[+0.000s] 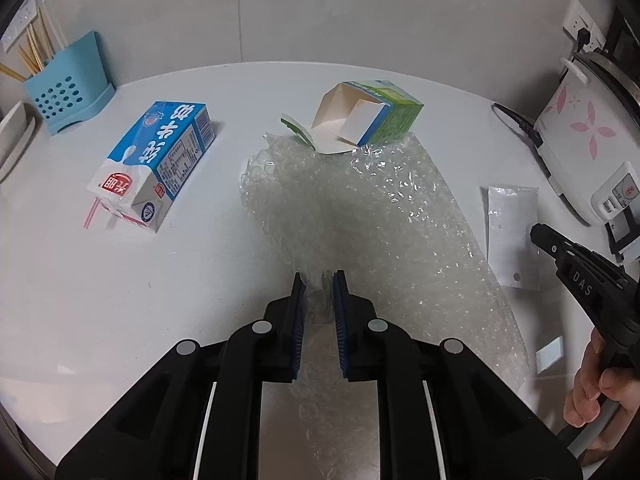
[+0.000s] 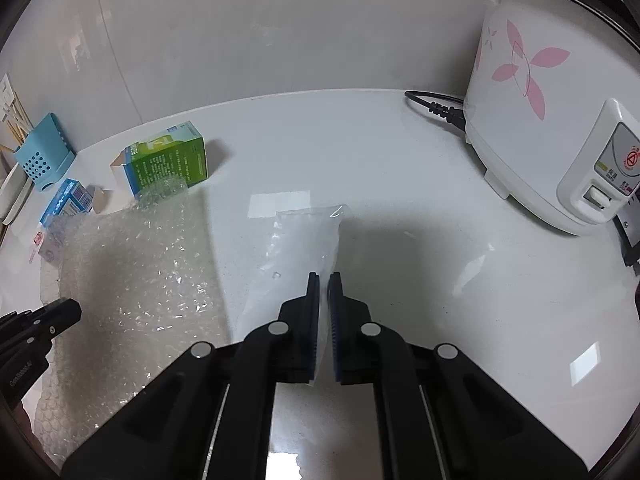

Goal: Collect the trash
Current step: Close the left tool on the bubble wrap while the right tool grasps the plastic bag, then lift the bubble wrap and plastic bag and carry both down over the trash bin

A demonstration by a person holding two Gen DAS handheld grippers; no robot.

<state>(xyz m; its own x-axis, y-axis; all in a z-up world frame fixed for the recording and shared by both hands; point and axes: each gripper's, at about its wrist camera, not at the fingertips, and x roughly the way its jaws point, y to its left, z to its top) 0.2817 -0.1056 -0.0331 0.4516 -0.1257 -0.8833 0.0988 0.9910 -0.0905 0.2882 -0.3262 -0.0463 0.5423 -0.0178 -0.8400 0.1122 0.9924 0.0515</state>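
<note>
left wrist: hand-held gripper (image 1: 320, 280) pinching bubble wrap (image 1: 360, 216)

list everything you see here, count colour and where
bubble wrap: 1, clear, centre of counter, near edge between left claw's fingers
milk carton: 1, blue and white, lying on its side, left of bubble wrap
green box: 1, green and blue, open end, lying at far edge of bubble wrap
plastic bag: 1, clear, flat, right of bubble wrap, near end between right claw's fingers
holder: 1, light blue, far left by wall, holds wooden sticks
rice cooker: 1, white with pink flowers, right side
cord: 1, black, plugged into rice cooker
counter: 1, white
left claw: 1, black, shut on bubble wrap
right claw: 1, black, shut on plastic bag
hand: 1, holding right claw's handle
</note>
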